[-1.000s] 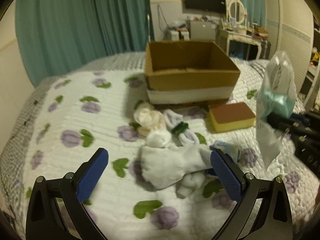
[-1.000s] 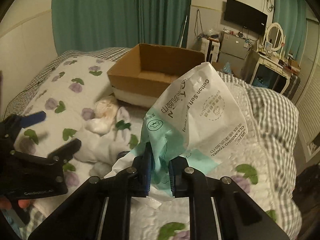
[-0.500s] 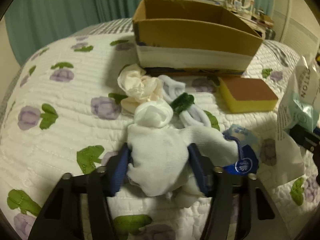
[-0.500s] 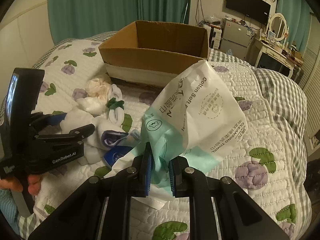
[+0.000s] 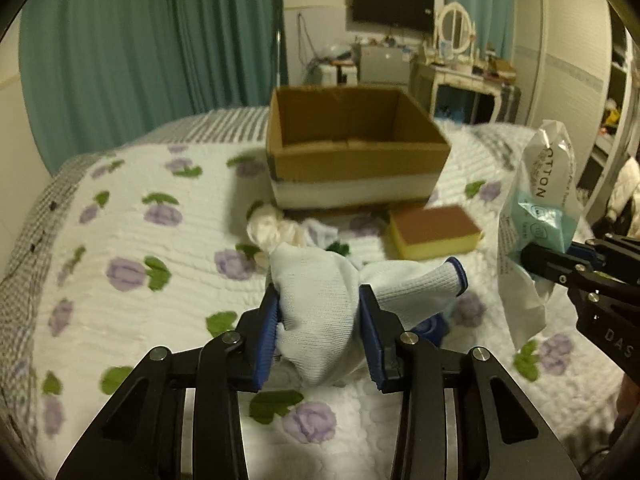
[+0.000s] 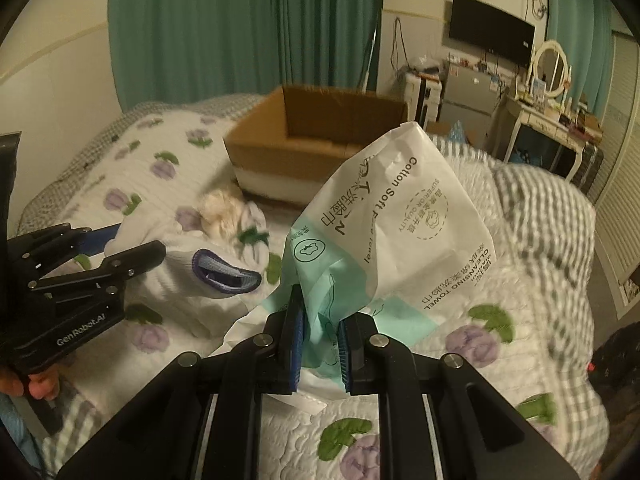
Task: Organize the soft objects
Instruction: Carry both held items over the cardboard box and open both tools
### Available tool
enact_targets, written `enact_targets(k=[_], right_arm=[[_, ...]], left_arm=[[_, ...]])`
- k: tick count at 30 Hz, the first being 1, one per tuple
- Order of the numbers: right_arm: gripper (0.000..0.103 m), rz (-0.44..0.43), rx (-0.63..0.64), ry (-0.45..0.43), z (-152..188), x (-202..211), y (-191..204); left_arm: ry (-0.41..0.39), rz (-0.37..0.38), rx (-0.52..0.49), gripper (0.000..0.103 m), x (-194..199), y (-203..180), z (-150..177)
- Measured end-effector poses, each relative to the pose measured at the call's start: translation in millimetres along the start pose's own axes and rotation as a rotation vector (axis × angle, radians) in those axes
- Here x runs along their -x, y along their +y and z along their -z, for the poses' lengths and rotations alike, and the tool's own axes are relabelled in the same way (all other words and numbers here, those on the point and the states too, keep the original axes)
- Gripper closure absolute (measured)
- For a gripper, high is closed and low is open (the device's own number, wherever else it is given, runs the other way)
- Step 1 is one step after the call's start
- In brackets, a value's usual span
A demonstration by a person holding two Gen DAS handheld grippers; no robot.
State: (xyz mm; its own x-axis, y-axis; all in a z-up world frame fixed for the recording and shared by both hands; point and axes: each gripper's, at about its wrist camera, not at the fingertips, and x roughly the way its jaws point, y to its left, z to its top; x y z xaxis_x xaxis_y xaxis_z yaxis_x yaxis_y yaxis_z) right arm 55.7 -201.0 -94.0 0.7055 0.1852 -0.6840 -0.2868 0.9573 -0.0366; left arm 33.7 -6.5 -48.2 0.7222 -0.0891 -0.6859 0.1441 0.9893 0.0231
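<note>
Quilted bedding printed with purple flowers (image 5: 132, 276) is filling the lower part of both views, and on it the left gripper (image 5: 319, 336) is closing its blue pads on the bunched middle of a white knit glove (image 5: 320, 320); a second ago those jaws were standing wide apart over the pile, so the pickup is now under way and the glove is looking ready to lift. The glove's long axis is running roughly across the left view, its blue-trimmed cuff (image 5: 458, 274) pointing toward the right gripper (image 6: 319, 344). That gripper is pinching the teal lower edge of a cotton towel pack (image 6: 400, 216) as before, holding it upright above the quilt with the printed face tilting away toward the cardboard box (image 5: 352, 152). Between glove and box, a cream cloth ball (image 5: 266, 230), other small white pieces and a yellow sponge with a brown top (image 5: 434, 232) are waiting on the quilt, so most of the sorting is probably remaining.
</note>
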Motion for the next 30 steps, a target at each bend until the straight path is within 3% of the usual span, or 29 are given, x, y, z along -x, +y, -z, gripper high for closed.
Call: enact_targets(k=[4, 7, 14, 18, 22, 30], right_arm=[[0.089, -0.005, 0.027, -0.075, -33, 28, -4], [0.089, -0.007, 0.044, -0.126, -65, 40, -8], [0.089, -0.057, 0.086, -0.213, -142, 29, -21], [0.089, -0.084, 0.088, -0.187, -183, -10, -30], [0.089, -0.073, 0.115, -0.097, -209, -74, -36], [0.089, -0.104, 0.142, 0.085, -202, -180, -44]], left_arm=[[-0.06, -0.01, 0.004, 0.066, 24, 4, -28], [-0.112, 0.024, 0.02, 0.066, 36, 7, -59], [-0.194, 0.007, 0.012, 0.066, 18, 12, -137], [-0.201, -0.023, -0.017, 0.066, -16, 15, -169], [-0.167, -0.054, -0.054, 0.066, -66, 14, -183], [-0.057, -0.039, -0.098, 0.066, -165, 11, -182]])
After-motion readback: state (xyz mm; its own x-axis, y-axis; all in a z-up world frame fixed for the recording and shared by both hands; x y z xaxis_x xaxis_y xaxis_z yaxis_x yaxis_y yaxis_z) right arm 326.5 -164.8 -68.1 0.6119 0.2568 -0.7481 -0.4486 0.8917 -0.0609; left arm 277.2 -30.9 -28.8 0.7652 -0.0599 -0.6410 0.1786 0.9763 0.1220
